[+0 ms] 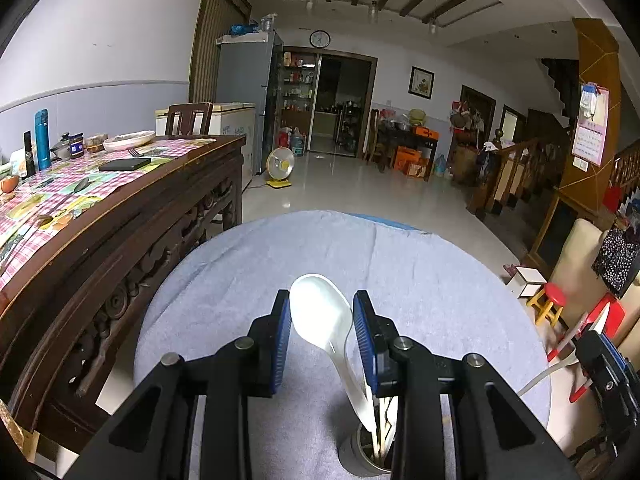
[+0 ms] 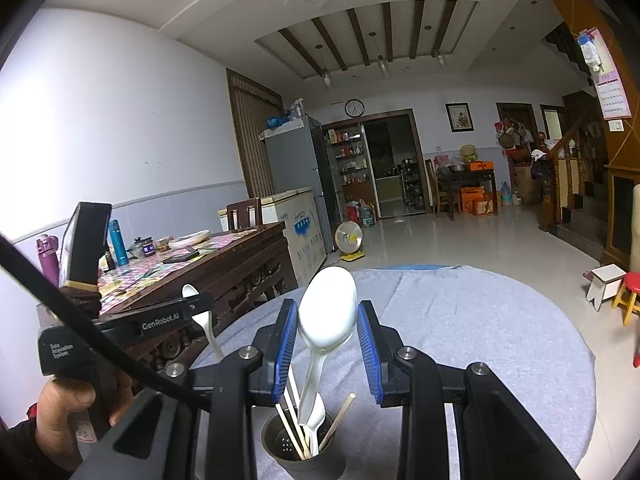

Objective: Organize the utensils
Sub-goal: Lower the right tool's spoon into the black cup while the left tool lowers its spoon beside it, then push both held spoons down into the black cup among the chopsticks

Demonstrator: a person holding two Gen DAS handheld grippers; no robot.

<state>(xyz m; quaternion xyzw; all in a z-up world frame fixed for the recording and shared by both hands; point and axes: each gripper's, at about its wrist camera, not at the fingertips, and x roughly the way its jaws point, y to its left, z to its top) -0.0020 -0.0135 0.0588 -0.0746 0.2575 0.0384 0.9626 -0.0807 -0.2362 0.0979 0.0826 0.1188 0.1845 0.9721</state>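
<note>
A metal utensil holder (image 1: 360, 456) (image 2: 280, 436) stands on a round table covered by a grey towel (image 1: 440, 280) (image 2: 480, 320). It holds wooden chopsticks (image 2: 290, 428) and the handles of two white spoons, which lean out with their bowls up. My left gripper (image 1: 322, 300) is shut on the bowl of one spoon (image 1: 320, 320), its blue pads against both sides. My right gripper (image 2: 327, 308) is shut the same way on the other spoon (image 2: 328, 312). Each gripper also shows in the other view, with its spoon: the left gripper (image 2: 200, 306) and the right gripper (image 1: 600, 340).
A dark carved wooden table (image 1: 120, 220) with a checked cloth, bottles and dishes stands close on the left. A person's hand (image 2: 68, 404) holds the left gripper's handle. A red stool (image 1: 554, 300) and a small white stool (image 1: 528, 280) stand right of the round table, a fan (image 1: 280, 166) on the floor beyond.
</note>
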